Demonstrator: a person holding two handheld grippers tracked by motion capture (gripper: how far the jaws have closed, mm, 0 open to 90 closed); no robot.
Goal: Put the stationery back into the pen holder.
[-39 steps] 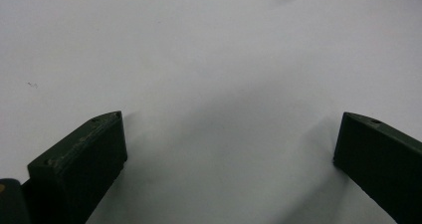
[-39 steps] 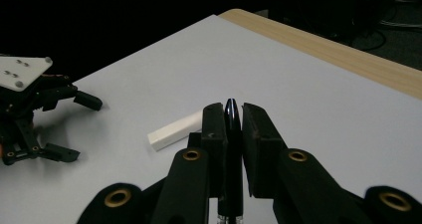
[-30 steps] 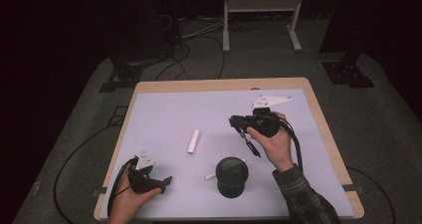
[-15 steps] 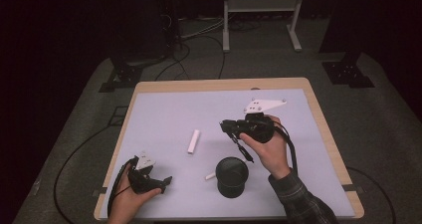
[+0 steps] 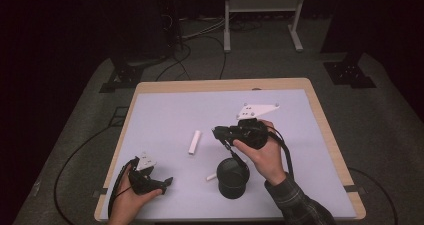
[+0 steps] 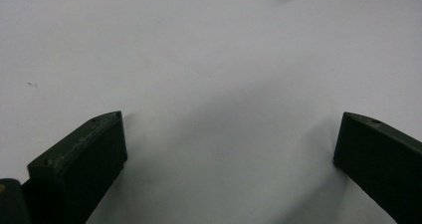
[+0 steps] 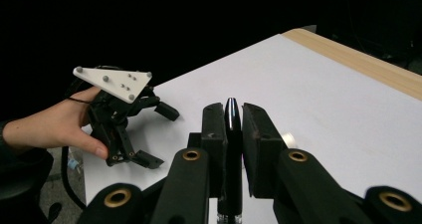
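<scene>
My right gripper [image 5: 218,132] hovers over the middle of the white table [image 5: 165,110], pointing left, just behind a black cup [image 5: 232,178]. In the right gripper view its jaws [image 7: 231,109] are shut on a thin black pen-like stick [image 7: 231,134] that stands between the pads. A white cylinder [image 5: 194,141] lies left of it, and a smaller white piece [image 5: 212,176] rests by the cup. My left gripper [image 5: 165,182] sits low at the near left corner. Its jaws [image 6: 229,134] are spread wide over bare table with nothing between them.
The wooden table rim [image 5: 330,130] frames the white surface. The left gripper [image 7: 159,137], with its white three-cornered plate [image 7: 113,82], is held by a hand at the table's edge. Cables and a metal stand [image 5: 262,5] lie on the dark floor beyond.
The right gripper has moved left and a little nearer with the black stick in its jaws, and now sits just behind the cup. The left gripper has stayed put.
</scene>
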